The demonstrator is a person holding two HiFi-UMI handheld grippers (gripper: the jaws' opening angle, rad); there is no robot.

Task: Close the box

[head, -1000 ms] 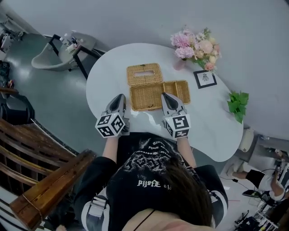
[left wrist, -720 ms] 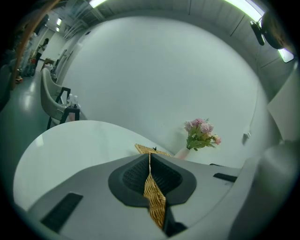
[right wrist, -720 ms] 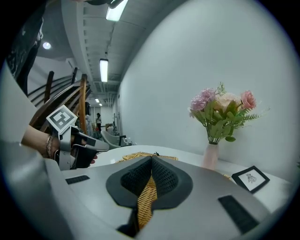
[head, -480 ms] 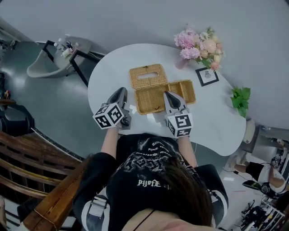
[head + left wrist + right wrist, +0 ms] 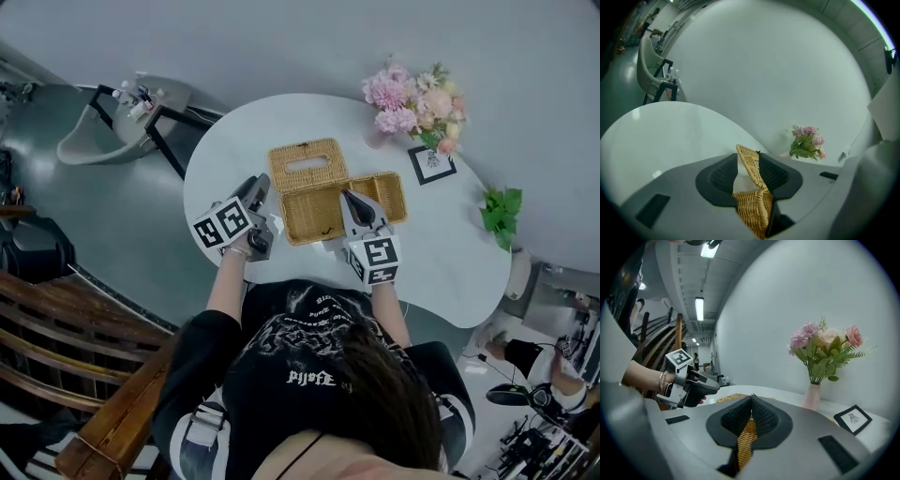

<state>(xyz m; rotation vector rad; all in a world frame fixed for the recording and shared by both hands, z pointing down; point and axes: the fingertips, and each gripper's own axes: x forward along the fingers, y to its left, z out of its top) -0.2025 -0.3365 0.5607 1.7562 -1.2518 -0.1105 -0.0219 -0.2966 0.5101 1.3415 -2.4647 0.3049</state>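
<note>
Our left gripper (image 5: 259, 185) had swung in to the wicker box's (image 5: 323, 214) left corner. Its jaws had just spread, with wicker standing loose between them. The right gripper (image 5: 348, 196) (jaws pressed together) hovered at the front rim. The box lay open by the white table's (image 5: 234, 141) near edge, with bare top to its left. Only the right gripper view showed ceiling lights (image 5: 699, 309), and only the head view the grey floor (image 5: 112, 216).

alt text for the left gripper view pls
The left gripper, jaws just opened, points at an open wicker box whose lid shows in the gap between them, ungripped. Behind, a white table, pink flowers and a grey wall.
</note>
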